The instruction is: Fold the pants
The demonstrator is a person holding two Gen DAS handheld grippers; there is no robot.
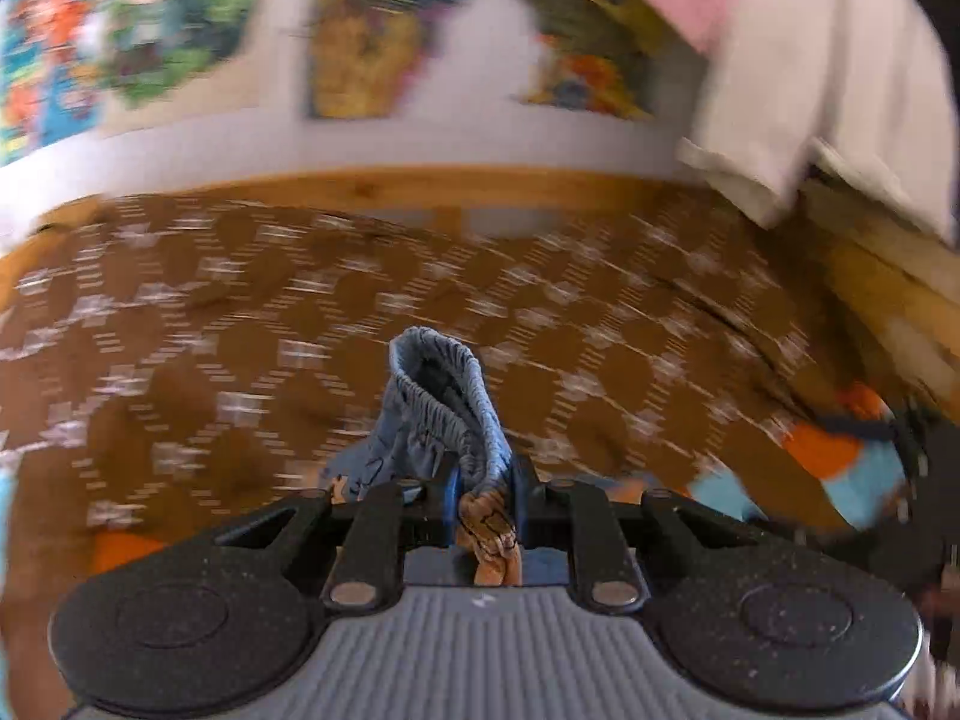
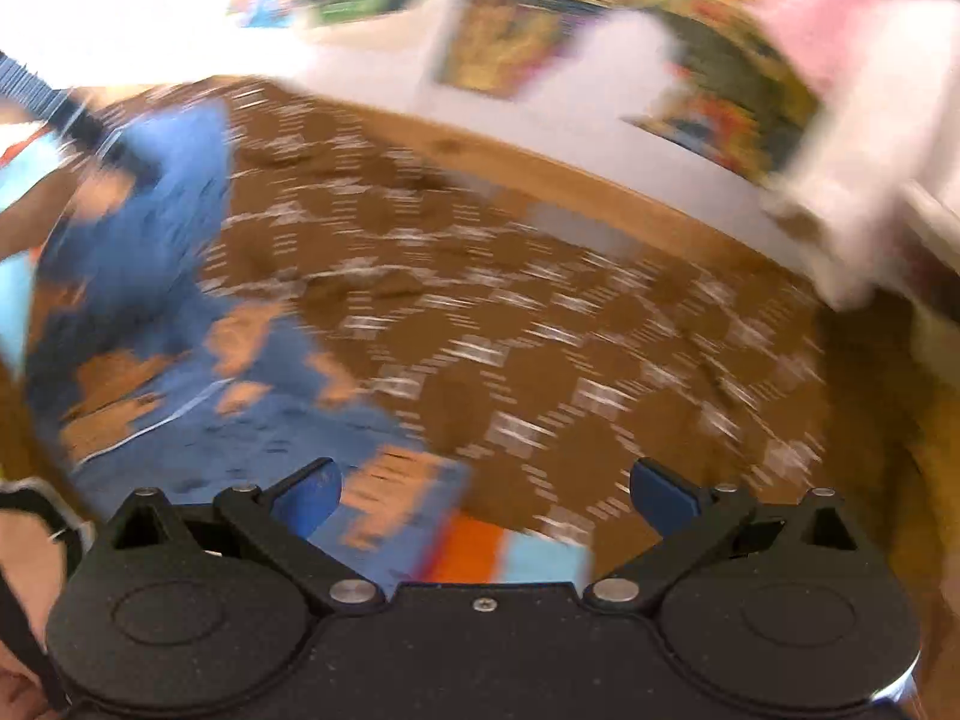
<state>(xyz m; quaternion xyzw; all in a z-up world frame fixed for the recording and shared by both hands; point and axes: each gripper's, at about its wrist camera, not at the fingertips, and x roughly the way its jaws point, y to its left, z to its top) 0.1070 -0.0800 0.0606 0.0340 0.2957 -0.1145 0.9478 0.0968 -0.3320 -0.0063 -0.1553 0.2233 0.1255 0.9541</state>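
The pants are small blue ones with orange-brown prints and an elastic waistband (image 1: 447,402). My left gripper (image 1: 485,498) is shut on the waistband, which stands up in a loop in front of the fingers, above the bed. In the right wrist view the pants (image 2: 180,360) hang and spread at the left, blurred, with an orange and light-blue cuff (image 2: 510,558) near the gripper base. My right gripper (image 2: 483,489) is open and empty, its blue pads wide apart over the pants' edge and the bed cover.
A brown bed cover with a white diamond pattern (image 1: 540,312) fills the middle. A wooden bed frame (image 1: 420,186) runs along a wall with colourful posters (image 1: 360,48). Pink and white cloth (image 1: 828,78) hangs at the right. Both views are motion-blurred.
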